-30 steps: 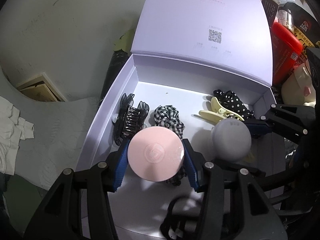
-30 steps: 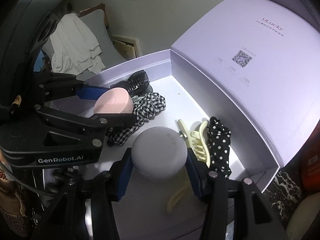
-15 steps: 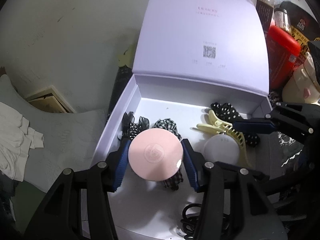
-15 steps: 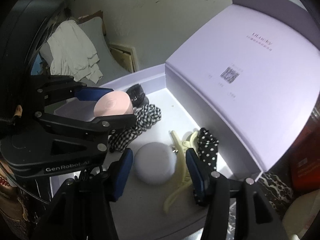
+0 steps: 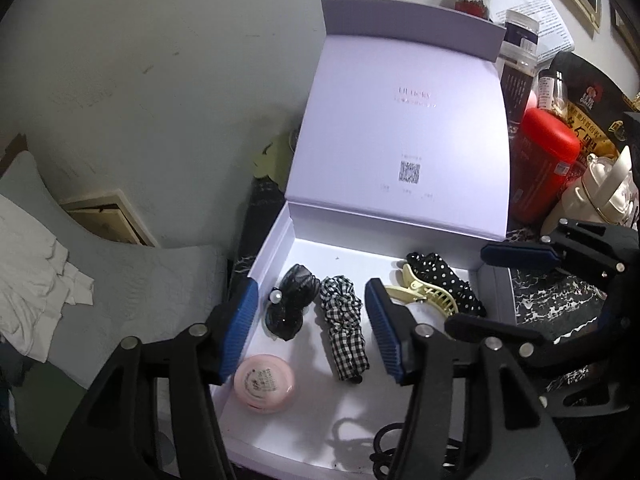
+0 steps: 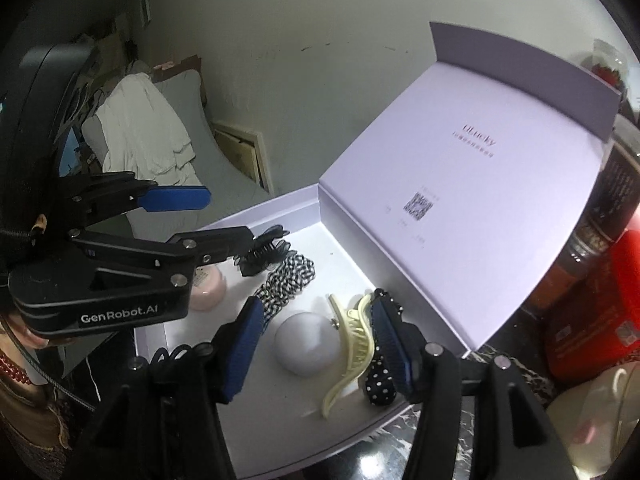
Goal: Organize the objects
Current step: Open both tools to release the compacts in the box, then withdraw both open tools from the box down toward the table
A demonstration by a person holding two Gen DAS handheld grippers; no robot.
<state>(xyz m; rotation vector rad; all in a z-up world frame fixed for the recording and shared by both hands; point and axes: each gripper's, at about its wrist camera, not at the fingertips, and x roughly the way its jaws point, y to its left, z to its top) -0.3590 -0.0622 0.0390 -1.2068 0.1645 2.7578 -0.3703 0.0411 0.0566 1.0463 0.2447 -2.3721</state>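
Both grippers, left (image 5: 308, 332) and right (image 6: 316, 344), have let go and risen, fingers opening and empty, leaving the pink jar (image 5: 265, 382) at the box's (image 5: 272, 248) left edge and the grey jar (image 6: 308, 345) beside the yellow clip (image 6: 352, 352).

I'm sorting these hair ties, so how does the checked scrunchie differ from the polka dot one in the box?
The black-and-white checked fabric scrunchie lies mid-box, stretched long; the black white-dotted fabric scrunchie lies by the right wall. The checked one lies clear; the dotted one is partly covered by the pale yellow claw clip. Both rest on the box floor.
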